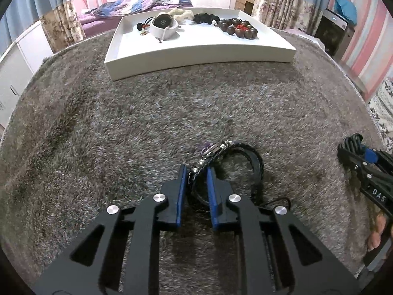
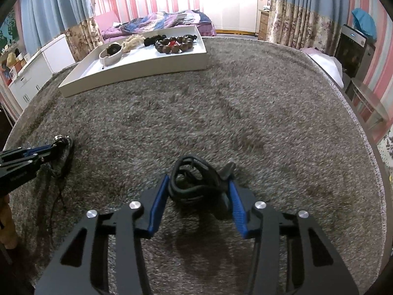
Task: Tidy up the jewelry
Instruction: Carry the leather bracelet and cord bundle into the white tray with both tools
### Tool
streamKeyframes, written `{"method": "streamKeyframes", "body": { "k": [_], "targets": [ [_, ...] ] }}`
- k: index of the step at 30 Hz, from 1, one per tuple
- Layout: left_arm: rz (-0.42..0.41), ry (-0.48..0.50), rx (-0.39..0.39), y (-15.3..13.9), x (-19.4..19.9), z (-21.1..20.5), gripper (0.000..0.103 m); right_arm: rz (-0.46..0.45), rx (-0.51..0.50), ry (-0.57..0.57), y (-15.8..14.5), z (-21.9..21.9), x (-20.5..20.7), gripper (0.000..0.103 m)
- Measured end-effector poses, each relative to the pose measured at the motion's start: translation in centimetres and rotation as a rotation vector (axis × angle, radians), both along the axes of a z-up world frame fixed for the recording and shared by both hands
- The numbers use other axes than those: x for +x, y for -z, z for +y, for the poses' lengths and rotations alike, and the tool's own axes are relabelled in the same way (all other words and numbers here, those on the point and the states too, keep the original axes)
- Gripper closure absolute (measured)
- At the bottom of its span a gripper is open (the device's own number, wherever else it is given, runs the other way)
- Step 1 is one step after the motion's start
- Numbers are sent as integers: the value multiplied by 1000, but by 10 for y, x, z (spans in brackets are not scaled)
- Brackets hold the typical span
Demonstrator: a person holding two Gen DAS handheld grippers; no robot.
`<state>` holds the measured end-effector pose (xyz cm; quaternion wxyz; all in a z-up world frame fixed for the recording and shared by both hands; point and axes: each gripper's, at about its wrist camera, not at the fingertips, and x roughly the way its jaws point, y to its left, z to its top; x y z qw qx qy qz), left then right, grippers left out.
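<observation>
- On the grey shaggy rug [image 1: 147, 113] that covers the table, I have both pieces low and near me, well apart from the white tray [image 1: 196, 56] at the far side.
- My left hand-held gripper [image 1: 196, 172] is closed on a black braided bracelet [image 1: 235, 154] with silver beads; only one stretch of the braid sits between the blue pads, and the rest loops out to the right onto the pile.
- My right hand-held gripper [image 2: 199, 184] is clamped around a bundle of black cord jewelry [image 2: 194, 179], with the coils bulging forward past the pads.
- Risk one, as I judge it: the braid is pinched at an edge, so a quick lift could let it slide out, or the trailing loop could snag in the rug fibres.
- Risk two: the cord bundle is springy and may squirm free or uncoil in transit, dropping short of the tray.
- Risk three: the tray already holds brown wooden beads [image 1: 238, 28], a white bangle [image 1: 164, 28] and other pieces; a careless drop could tangle with them.
- Writing: I can read only "DAS" on the right tool's body in the left view; the rest is cut off.
</observation>
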<state>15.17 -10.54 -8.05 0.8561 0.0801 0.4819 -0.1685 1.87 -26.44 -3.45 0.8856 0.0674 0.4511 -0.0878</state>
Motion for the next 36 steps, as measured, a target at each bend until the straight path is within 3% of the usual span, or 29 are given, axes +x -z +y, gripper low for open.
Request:
{"method": "streamKeyframes", "body": {
  "k": [11, 20, 24, 28, 36],
  "targets": [
    [-41, -22, -14, -18, -7, 3, 93, -32, 5, -50, -22, 3, 6, 56],
    [-110, -26, -4, -58, -10, 9, 93, -60, 41, -108, -45, 4, 33, 56],
    [-126, -50, -5, -87, 10, 10, 93, -112, 24, -130, -74, 5, 56, 56],
    [-203, -83, 10, -114, 33, 6, 93, -175, 4, -130, -105, 4, 90, 56],
    [-233, -156, -31, -134, 115, -4, 93, -218, -12, -108, -127, 8, 166, 56]
  ]
}}
